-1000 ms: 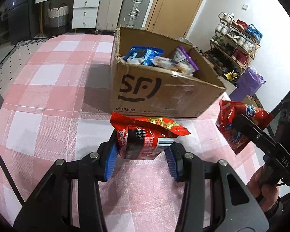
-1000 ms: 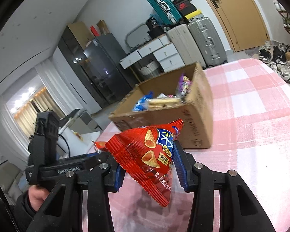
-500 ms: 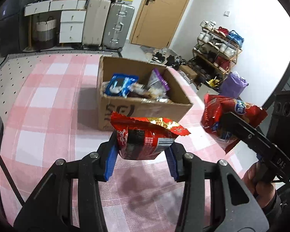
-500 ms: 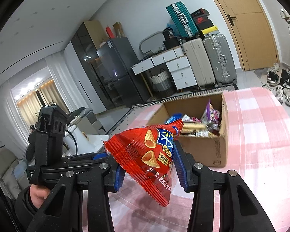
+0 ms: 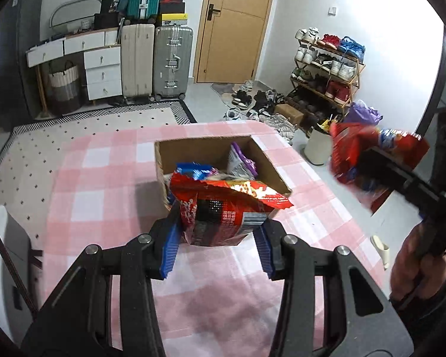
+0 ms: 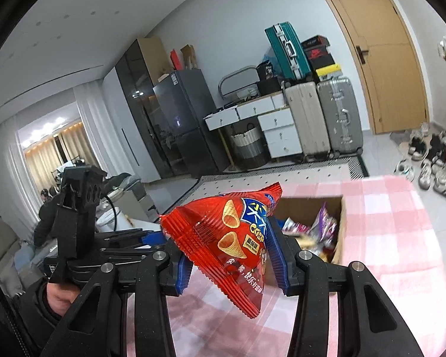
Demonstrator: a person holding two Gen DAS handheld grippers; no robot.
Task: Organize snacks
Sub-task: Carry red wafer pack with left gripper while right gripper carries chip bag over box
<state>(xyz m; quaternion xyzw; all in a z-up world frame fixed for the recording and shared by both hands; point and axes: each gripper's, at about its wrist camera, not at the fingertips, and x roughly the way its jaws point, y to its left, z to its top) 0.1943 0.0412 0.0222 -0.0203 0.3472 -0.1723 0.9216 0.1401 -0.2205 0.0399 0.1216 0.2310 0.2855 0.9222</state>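
My left gripper (image 5: 217,248) is shut on a red snack bag with a black back panel (image 5: 223,208), held high above the near edge of the open cardboard box (image 5: 270,163). The box holds several snack packs, among them a blue one (image 5: 193,169) and a purple one (image 5: 240,160). My right gripper (image 6: 232,261) is shut on a red Crisp cone-snack bag (image 6: 232,238), held in the air beside the box (image 6: 340,226). The right gripper and its bag (image 5: 359,154) also show at the right of the left wrist view.
The box stands on a table with a pink and white checked cloth (image 5: 98,178). Beyond the table edge are suitcases (image 5: 169,62), a white drawer unit (image 5: 101,71), a shoe rack (image 5: 327,71) and a white bin (image 5: 318,145). The left gripper's body (image 6: 77,223) is at the left of the right wrist view.
Both grippers have risen with their bags still held. The box now looks smaller and lower, and the left bag hangs over its near edge.
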